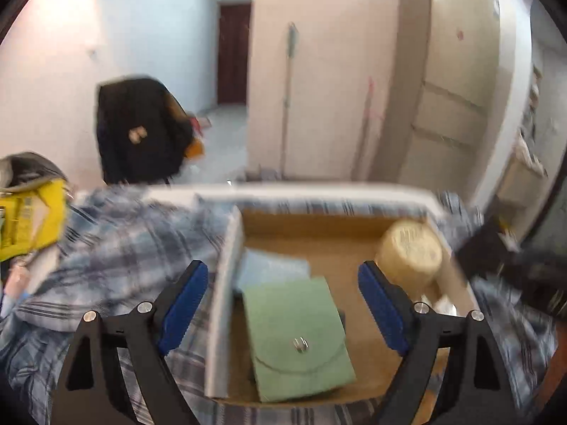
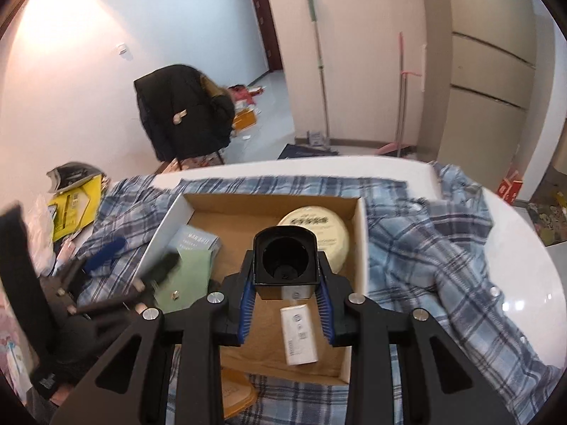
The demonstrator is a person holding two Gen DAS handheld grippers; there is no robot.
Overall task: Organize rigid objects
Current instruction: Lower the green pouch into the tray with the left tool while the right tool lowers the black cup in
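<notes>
Left wrist view: shallow cardboard box with white outer walls (image 1: 226, 283) sits on a blue-and-white plaid cloth (image 1: 117, 248) over a white table. Inside: pale green flap wallet with a metal snap (image 1: 297, 340) lying flat at the near left, a light blue booklet (image 1: 273, 265) partly under its far edge, a round cream-coloured tin (image 1: 411, 251) in the far right corner. Yellow packet (image 1: 32, 216) off to the left on the table. Frame is motion-blurred. Left gripper (image 1: 283, 308) points down into the box, angled; blue pads wide apart, nothing between them, wallet below and untouched.

Right wrist view: same box (image 2: 359, 233), with a white rectangular power adapter (image 2: 299, 333) lying on its floor near the front. Left gripper (image 2: 141, 258) shows blurred over the wallet (image 2: 187, 276) at the left wall. Right gripper (image 2: 285, 304) hangs tilted down over the box middle, jaws clamped on a black square-bodied cup with a round opening (image 2: 285, 262), held above the adapter, just in front of the tin (image 2: 319, 233).
</notes>
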